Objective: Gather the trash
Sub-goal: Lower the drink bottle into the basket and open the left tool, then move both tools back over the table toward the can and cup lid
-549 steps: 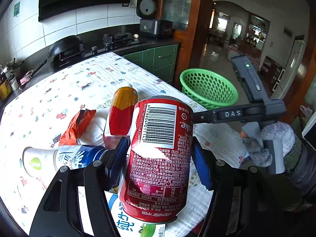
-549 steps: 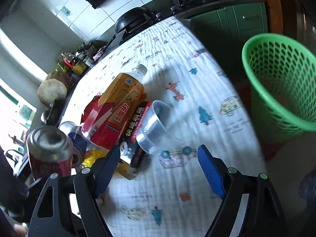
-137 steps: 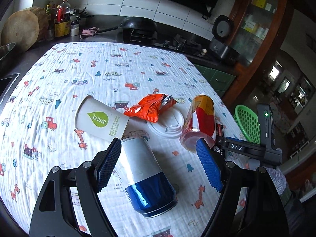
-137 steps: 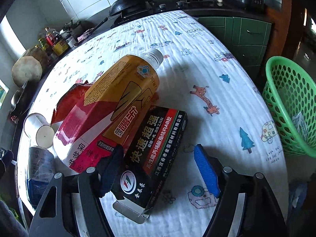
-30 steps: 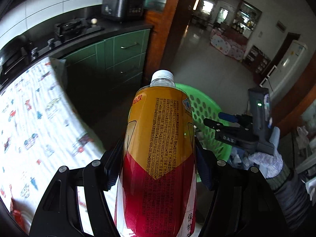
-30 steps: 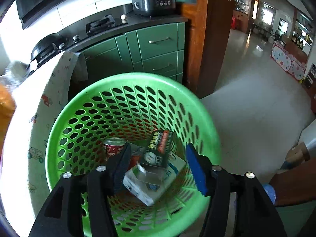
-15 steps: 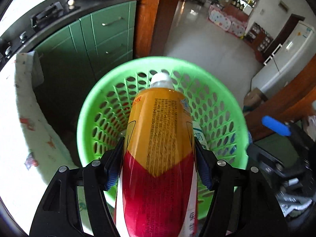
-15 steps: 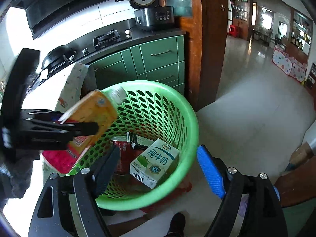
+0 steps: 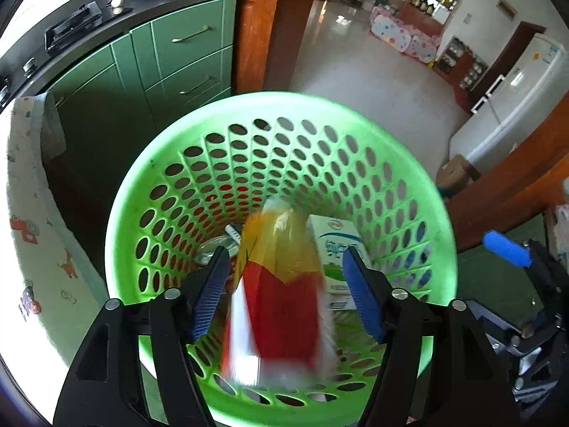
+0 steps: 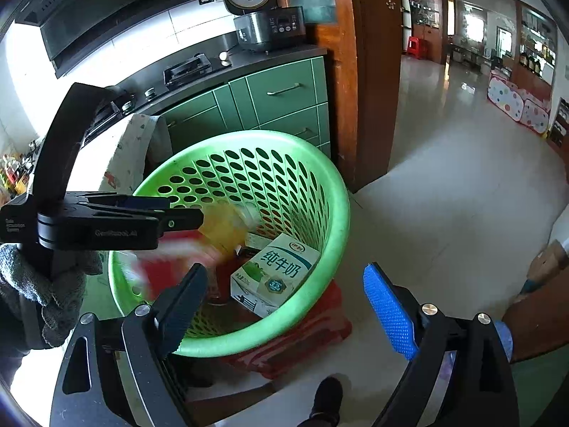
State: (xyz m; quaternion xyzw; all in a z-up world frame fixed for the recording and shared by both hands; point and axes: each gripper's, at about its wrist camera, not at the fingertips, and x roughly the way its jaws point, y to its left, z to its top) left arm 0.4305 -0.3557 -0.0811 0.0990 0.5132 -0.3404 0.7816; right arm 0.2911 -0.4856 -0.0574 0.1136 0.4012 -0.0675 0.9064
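**Bottle dropping into the green basket**

I am looking down past my left gripper (image 9: 284,291), and its jaws are opening. The bottle (image 9: 281,284) is sitting between the blue pads, blurred, and I am seeing a gap on either side of it, so the pads are not pressing on it. Its yellow top is pointing down into the basket (image 9: 419,185) and its red part is nearest the camera.

My right gripper (image 10: 284,306) is also opening, with nothing between its pads; it is hanging over the near rim of the basket and the floor beside it (a dark shoe is showing at the bottom edge of that view). From this side the bottle is smearing red and yellow just under the tip of the left gripper, which a gloved hand (image 10: 42,284) is holding.

Inside the basket a milk carton (image 10: 277,274) is lying on its side, and beside it the top of a can (image 9: 213,249) is showing; the bottle is covering part of both.

To the left, the patterned tablecloth (image 9: 32,249) is hanging at the table edge, just beside the basket. Further back, green cabinets (image 10: 281,103) are running under a dark counter carrying a rice cooker (image 10: 263,25), and a wooden door frame (image 10: 373,71) is opening onto a bright tiled room.
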